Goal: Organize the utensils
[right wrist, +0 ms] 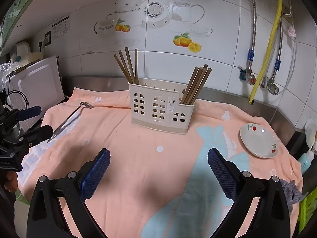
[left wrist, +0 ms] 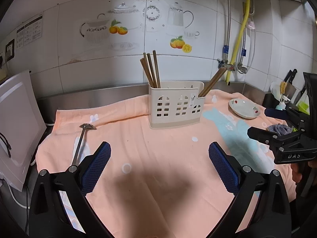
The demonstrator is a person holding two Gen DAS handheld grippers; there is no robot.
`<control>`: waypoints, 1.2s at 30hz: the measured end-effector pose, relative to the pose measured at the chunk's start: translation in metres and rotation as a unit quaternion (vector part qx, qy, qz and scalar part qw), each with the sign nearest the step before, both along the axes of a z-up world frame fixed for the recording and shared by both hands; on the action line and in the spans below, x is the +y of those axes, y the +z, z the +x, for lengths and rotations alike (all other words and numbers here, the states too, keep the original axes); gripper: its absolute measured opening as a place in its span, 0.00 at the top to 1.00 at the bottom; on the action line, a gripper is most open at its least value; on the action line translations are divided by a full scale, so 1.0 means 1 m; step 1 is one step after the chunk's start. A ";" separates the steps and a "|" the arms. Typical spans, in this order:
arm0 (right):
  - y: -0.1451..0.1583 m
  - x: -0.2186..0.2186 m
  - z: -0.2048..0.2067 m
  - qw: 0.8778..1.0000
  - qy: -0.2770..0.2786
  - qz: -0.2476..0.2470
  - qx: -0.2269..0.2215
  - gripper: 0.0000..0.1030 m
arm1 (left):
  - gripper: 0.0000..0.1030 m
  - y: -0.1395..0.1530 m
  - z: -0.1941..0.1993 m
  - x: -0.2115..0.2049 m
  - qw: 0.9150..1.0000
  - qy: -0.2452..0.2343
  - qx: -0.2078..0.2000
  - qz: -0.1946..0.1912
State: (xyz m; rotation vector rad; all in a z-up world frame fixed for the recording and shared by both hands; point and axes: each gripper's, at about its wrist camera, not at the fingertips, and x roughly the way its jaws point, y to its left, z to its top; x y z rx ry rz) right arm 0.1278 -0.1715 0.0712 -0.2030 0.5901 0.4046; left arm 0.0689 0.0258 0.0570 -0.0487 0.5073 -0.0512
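Both hand-held grippers, left (left wrist: 159, 166) and right (right wrist: 158, 173), are hovering low in frame, jaws spread wide, empty, above the towel-covered surface (right wrist: 138, 168).

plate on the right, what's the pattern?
White plate with small red fruit and green leaf motifs near the rim; clearest in the right wrist view.

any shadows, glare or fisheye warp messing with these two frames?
Left wrist: a soft dark shadow on the towel between the open left hand-held gripper; tile lines bow, corners vignetted. Right wrist: fainter shadow ahead of the right hand-held gripper, small glare spot on the plate, same barrel warp.
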 end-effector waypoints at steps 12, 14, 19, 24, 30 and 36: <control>-0.003 0.003 0.000 1.000 -0.001 -0.003 0.001 0.07 | 0.05 -0.009 0.000 -0.001 1.000 0.001 0.013 -0.003; -0.003 0.002 -0.001 1.000 -0.001 -0.002 0.002 0.07 | 0.05 -0.009 -0.001 -0.001 1.000 0.001 0.013 -0.004; -0.004 0.002 -0.001 1.000 -0.001 -0.002 0.002 0.07 | 0.05 -0.010 -0.001 -0.003 1.000 -0.002 0.014 -0.003; -0.006 0.002 0.000 1.000 -0.001 -0.002 0.003 0.07 | 0.05 -0.011 0.000 -0.004 1.000 -0.002 0.015 -0.002; -0.009 0.002 -0.002 1.000 -0.001 0.001 0.006 0.07 | 0.05 -0.010 -0.002 -0.005 1.000 -0.001 0.010 0.004; -0.011 0.001 -0.002 1.000 -0.002 0.004 0.011 0.07 | 0.05 -0.010 -0.003 -0.002 1.000 0.005 0.009 0.003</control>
